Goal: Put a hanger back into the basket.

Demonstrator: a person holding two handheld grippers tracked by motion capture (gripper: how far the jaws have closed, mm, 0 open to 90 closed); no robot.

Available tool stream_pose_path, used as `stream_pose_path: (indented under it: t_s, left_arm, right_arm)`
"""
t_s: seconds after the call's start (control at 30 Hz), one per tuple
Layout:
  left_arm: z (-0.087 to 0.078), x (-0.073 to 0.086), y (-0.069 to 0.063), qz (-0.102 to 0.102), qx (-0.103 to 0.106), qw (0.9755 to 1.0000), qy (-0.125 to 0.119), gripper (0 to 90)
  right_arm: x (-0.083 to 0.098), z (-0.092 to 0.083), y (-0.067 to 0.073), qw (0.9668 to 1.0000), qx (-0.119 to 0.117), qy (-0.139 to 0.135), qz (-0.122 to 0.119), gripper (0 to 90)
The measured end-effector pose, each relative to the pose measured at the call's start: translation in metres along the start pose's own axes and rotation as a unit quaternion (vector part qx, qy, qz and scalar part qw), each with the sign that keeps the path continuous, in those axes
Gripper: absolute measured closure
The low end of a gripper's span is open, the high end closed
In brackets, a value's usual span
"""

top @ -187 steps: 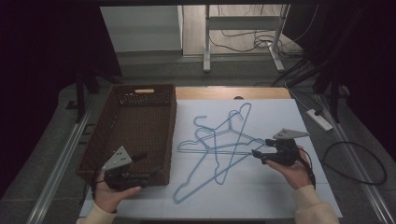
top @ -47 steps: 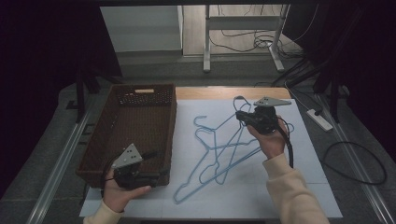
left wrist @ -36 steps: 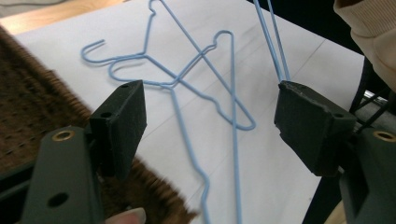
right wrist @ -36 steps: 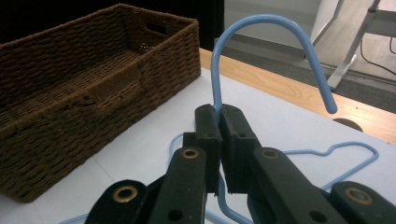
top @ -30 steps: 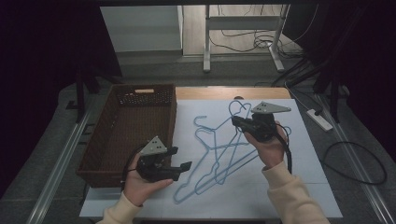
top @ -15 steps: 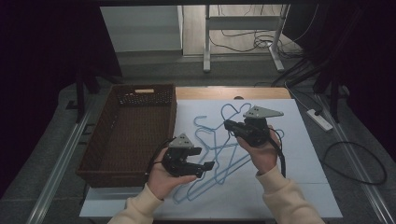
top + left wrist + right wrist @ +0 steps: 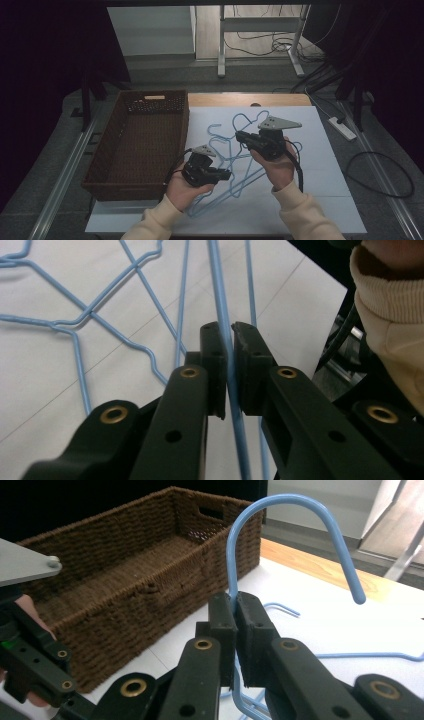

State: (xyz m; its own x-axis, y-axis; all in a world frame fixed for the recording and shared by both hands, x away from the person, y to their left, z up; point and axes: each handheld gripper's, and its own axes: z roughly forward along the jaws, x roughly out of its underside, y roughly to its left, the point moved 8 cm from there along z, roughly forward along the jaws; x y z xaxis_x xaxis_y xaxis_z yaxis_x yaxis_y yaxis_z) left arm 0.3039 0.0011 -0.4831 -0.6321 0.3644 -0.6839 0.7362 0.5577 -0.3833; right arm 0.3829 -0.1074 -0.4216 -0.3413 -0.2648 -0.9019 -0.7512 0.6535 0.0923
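Blue wire hangers [image 7: 218,201] lie tangled on the white sheet [image 7: 325,175]. My left gripper [image 7: 228,175] sits at their near left. Its jaws have just been closing and now pinch one straight blue wire [image 7: 217,275] between the pads, as the left gripper view [image 7: 229,335] shows. My right gripper [image 7: 239,136] is over the middle of the pile. It is shut on a hanger's neck just under the hook [image 7: 285,502], seen up close in the right gripper view [image 7: 235,602]. The hook stands upright above the jaws.
A brown wicker basket [image 7: 155,102] stands empty at the left of the sheet, its side wall [image 7: 125,610] close to both grippers. A wooden table edge [image 7: 240,99] runs along the back. Cables [image 7: 380,175] and a power strip [image 7: 341,127] lie on the floor at the right.
My left hand has come right, from beside the basket to the hangers, and its open jaws have shut on a wire. My right hand has drifted slightly left and nearer, still holding the hanger.
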Motion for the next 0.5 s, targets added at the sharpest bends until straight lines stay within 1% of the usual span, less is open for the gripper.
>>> stream_pose_path:
  t_s: [0.07,0.1,0.17,0.23,0.27,0.3,0.33,0.37,0.4,0.43,0.47,0.5]
  left_arm:
    - [-0.004,-0.001,0.0,-0.003,-0.001,1.0,-0.009,85.7]
    - [-0.007,-0.002,-0.001,-0.006,0.009,0.9999,-0.013,85.9]
    - [-0.012,-0.005,-0.002,-0.01,0.013,0.9996,-0.021,85.9]
    - [-0.016,-0.007,-0.003,-0.009,0.012,0.9995,-0.026,86.1]
    - [-0.018,-0.008,-0.003,-0.01,0.01,0.9994,-0.031,86.1]
    - [-0.019,-0.008,-0.003,-0.012,0.011,0.9993,-0.033,86.1]
    - [-0.021,-0.009,-0.002,-0.012,0.011,0.9992,-0.035,86.2]
    - [-0.022,-0.009,-0.002,-0.012,0.011,0.9992,-0.037,86.2]
    - [-0.025,-0.01,-0.002,-0.014,0.011,0.9989,-0.043,86.2]
    - [-0.028,-0.012,-0.002,-0.015,0.01,0.9987,-0.048,86.1]
    - [-0.032,-0.013,-0.002,-0.016,0.009,0.9983,-0.054,86.2]
    - [-0.036,-0.014,-0.001,-0.015,0.008,0.9981,-0.058,86.2]
  right_arm:
    - [-0.002,-0.005,0.0,0.9998,-0.011,-0.012,0.008,85.8]
    - [-0.003,-0.007,0.001,0.9997,-0.014,-0.017,0.012,85.6]
    - [-0.006,-0.012,0.001,0.9992,-0.021,-0.028,0.02,85.2]
    - [-0.008,-0.016,0.002,0.9988,-0.024,-0.04,0.017,84.2]
    - [-0.01,-0.019,0.002,0.9983,-0.03,-0.048,0.015,83.3]
    - [-0.011,-0.022,0.003,0.9978,-0.034,-0.056,0.013,80.6]
    - [-0.013,-0.027,0.003,0.9971,-0.037,-0.065,0.011,73.8]
    - [-0.013,-0.027,0.003,0.9971,-0.037,-0.065,0.011,73.8]
    - [-0.014,-0.028,0.003,0.9969,-0.037,-0.068,0.012,69.9]
    - [-0.014,-0.032,0.001,0.9966,-0.034,-0.074,0.011,63.7]
    - [-0.014,-0.038,-0.002,0.9961,-0.025,-0.085,0.006,53.4]
    - [-0.014,-0.038,-0.002,0.9961,-0.025,-0.085,0.006,53.4]
